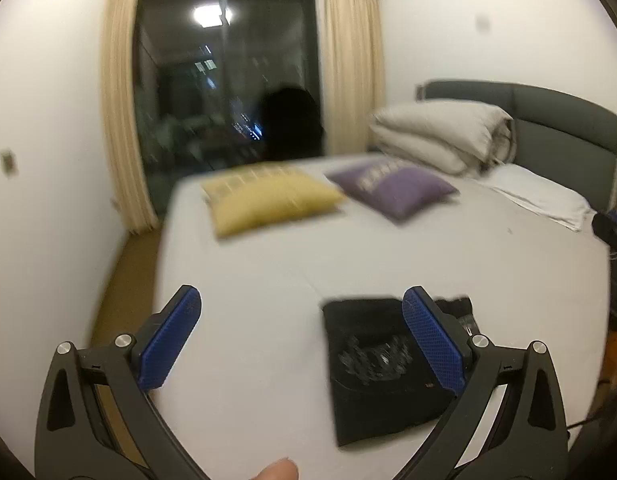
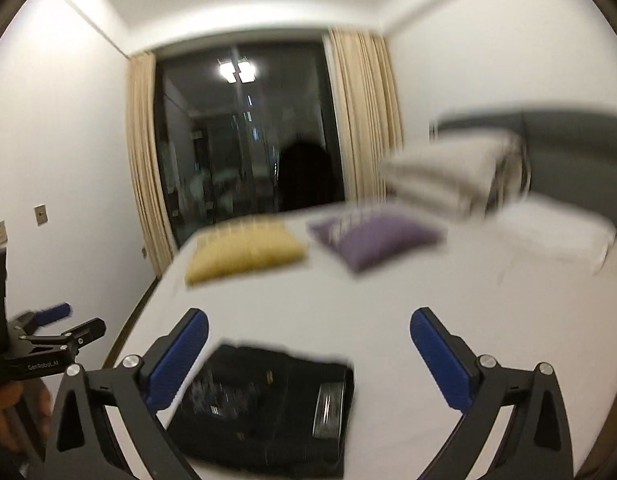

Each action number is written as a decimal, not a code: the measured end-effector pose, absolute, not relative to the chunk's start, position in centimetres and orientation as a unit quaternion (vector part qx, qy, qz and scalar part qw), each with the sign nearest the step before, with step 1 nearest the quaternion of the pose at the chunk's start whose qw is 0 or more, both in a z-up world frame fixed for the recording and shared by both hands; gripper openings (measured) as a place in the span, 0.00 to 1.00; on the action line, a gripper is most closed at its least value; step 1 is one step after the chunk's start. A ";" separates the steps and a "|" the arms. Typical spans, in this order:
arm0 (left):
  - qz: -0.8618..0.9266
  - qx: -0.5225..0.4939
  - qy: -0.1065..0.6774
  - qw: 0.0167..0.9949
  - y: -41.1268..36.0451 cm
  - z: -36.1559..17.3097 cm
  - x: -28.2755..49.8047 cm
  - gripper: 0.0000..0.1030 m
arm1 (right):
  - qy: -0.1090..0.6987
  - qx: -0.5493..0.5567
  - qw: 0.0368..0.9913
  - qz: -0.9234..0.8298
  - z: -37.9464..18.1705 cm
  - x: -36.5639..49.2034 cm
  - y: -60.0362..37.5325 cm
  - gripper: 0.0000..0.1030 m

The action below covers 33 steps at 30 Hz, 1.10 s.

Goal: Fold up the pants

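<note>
One pair of black pants (image 2: 268,408) lies folded on the bed (image 2: 368,312), bottom center of the right view. Both tools, left tool (image 1: 302,344) and right tool (image 2: 308,354), are released above it, holding nothing. Two cushions, one yellow cushion (image 1: 268,200) and one purple cushion (image 1: 392,190), sit mid-frame.

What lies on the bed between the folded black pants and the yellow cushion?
Only bare white sheet separates the pants from the yellow cushion; both wrist views show it.

Black pants (image 2: 268,404) on a white bed (image 2: 388,320), yellow pillow (image 2: 244,254), purple pillow (image 2: 372,240), blue fingers (image 1: 432,344).
</note>
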<state>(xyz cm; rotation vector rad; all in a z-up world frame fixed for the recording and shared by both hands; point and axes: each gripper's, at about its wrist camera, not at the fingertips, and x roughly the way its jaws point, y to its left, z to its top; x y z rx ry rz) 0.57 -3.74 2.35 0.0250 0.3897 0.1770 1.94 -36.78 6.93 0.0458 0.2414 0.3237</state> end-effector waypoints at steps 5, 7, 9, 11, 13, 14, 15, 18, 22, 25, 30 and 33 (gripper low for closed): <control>0.103 0.014 0.175 0.979 -4.5 7.3 -4.6 1.00 | 0.058 0.034 0.985 0.159 12.5 -3.0 -37.1 1.00; 0.097 -0.002 0.177 0.979 -4.6 8.5 -6.1 1.00 | 0.041 0.036 0.986 0.155 14.2 -4.8 -37.4 1.00; 0.101 -0.009 0.179 0.979 -4.9 9.2 -7.2 1.00 | 0.040 0.030 0.988 0.143 15.5 -6.0 -37.4 1.00; 0.100 -0.017 0.192 0.976 -5.4 9.2 -7.9 1.00 | 0.055 0.019 0.990 0.131 16.1 -6.4 -37.0 1.00; 0.094 -0.020 0.214 0.972 -5.8 8.4 -8.0 1.00 | 0.073 0.018 0.989 0.126 16.0 -6.6 -36.9 1.00; 0.092 -0.021 0.229 0.969 -6.0 7.9 -7.9 1.00 | 0.082 0.016 0.989 0.125 15.8 -6.8 -36.9 1.00; 0.087 -0.025 0.241 0.966 -6.2 7.2 -7.7 1.00 | 0.096 0.012 0.988 0.118 15.6 -6.8 -36.7 1.00; 0.078 -0.041 0.287 0.954 -6.4 5.3 -6.7 1.00 | 0.148 0.007 0.984 0.098 13.8 -6.0 -36.4 1.00; 0.080 -0.048 0.322 0.942 -6.4 2.6 -5.3 1.00 | 0.230 0.021 0.970 0.074 11.0 -3.9 -36.6 1.00; 0.083 -0.050 0.337 0.937 -6.4 1.2 -4.4 1.00 | 0.273 0.038 0.959 0.066 9.2 -3.3 -36.9 1.00; 0.083 -0.050 0.353 0.931 -6.2 -1.0 -2.5 1.00 | 0.294 0.032 0.953 0.071 7.4 -3.0 -36.2 1.00; 0.084 -0.047 0.363 0.927 -6.2 -2.0 -1.7 1.00 | 0.298 0.028 0.951 0.072 6.9 -3.0 -35.8 1.00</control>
